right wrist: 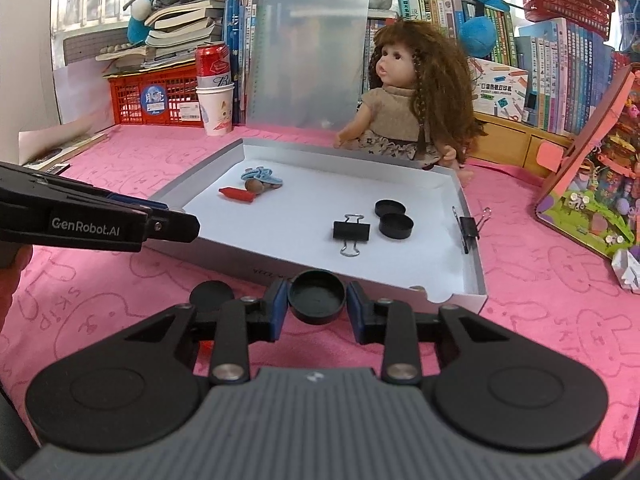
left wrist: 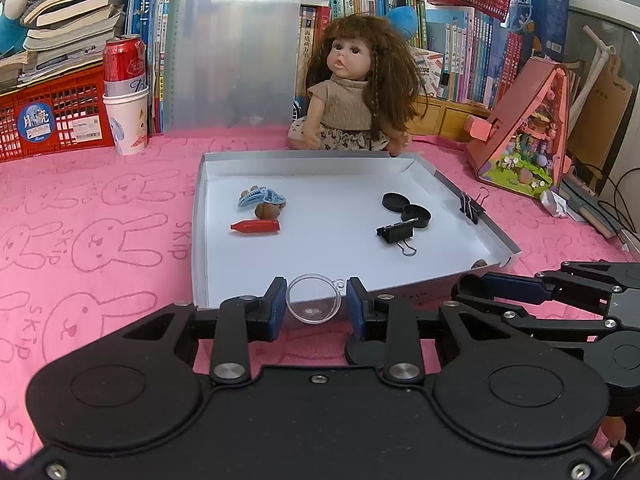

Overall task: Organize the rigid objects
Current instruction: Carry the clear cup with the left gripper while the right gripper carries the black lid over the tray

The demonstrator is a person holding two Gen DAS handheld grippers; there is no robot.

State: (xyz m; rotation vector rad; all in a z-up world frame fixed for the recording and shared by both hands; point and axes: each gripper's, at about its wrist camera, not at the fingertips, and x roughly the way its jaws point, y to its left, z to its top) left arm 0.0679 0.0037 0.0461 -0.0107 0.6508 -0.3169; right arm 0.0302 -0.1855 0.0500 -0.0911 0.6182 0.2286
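Observation:
A white shallow tray point(left wrist: 200, 216) point(right wrist: 472, 276) lies on the pink cloth. In it are a blue hair clip point(left wrist: 260, 197), a brown nut point(left wrist: 267, 211), a red crayon point(left wrist: 254, 226), two black round lids point(left wrist: 406, 207) point(right wrist: 394, 218) and a black binder clip point(left wrist: 396, 232) point(right wrist: 351, 231). My left gripper point(left wrist: 317, 304) is shut on a clear round plastic lid point(left wrist: 314, 298) at the tray's near edge. My right gripper point(right wrist: 317, 300) is shut on a black round lid point(right wrist: 317, 295) just before the tray's near edge. Another black lid point(right wrist: 212, 296) lies on the cloth.
A doll point(left wrist: 356, 88) sits behind the tray, in front of a clear clipboard point(left wrist: 234, 48). A can in a paper cup point(left wrist: 126, 96) and a red crate point(left wrist: 52, 116) stand at the back left. A pink toy house point(left wrist: 528, 136) is at the right. A binder clip point(left wrist: 470, 204) grips the tray's right wall.

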